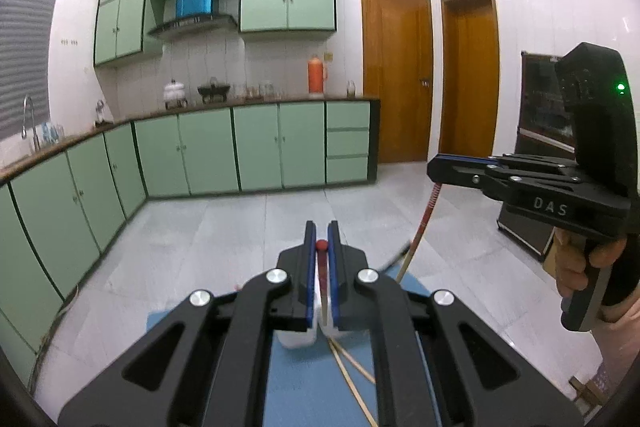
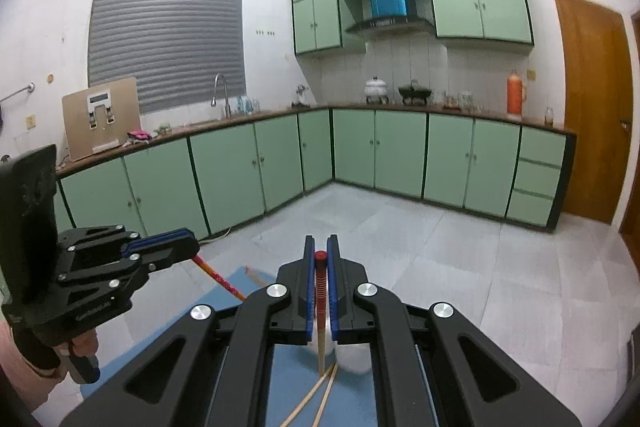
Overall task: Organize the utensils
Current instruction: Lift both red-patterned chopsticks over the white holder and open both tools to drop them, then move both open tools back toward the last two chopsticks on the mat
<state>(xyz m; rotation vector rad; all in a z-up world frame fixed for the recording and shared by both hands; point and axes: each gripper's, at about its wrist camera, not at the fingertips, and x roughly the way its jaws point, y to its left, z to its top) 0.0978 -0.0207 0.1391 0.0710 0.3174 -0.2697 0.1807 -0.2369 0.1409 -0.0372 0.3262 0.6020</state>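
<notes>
Wood and red lacquer mark the utensils here: each tool is clamped on one chopstick with a red cap. In the left wrist view the left tool (image 1: 321,247) pinches the left-held chopstick (image 1: 322,275) near its red tip, the shaft running down toward a white container (image 1: 298,337) that we see only in part beneath the fingers. In the right wrist view the right tool (image 2: 321,251) grips the right-held chopstick (image 2: 320,291) in the same way, its lower end hanging above a white holder (image 2: 352,357) on the blue mat (image 2: 288,379). We cannot tell whether the white objects in the two views are one vessel or two.

Both tools are raised above the mat, which covers the worktop, with the kitchen floor behind.

Count: two tools; two chopsticks held, one per tool; two further loose chopsticks (image 2: 316,391) lying crossed on the mat below the right tool. A similar crossed pair appears in the left view, which we take to be the same two. That gives four chopsticks visible in all.

Progress, as we judge it: no chopstick is seen standing in a holder, so the sorting appears to be at an early or middle stage. The two held sticks are not yet deposited, and the two on the mat are not yet collected.
</notes>
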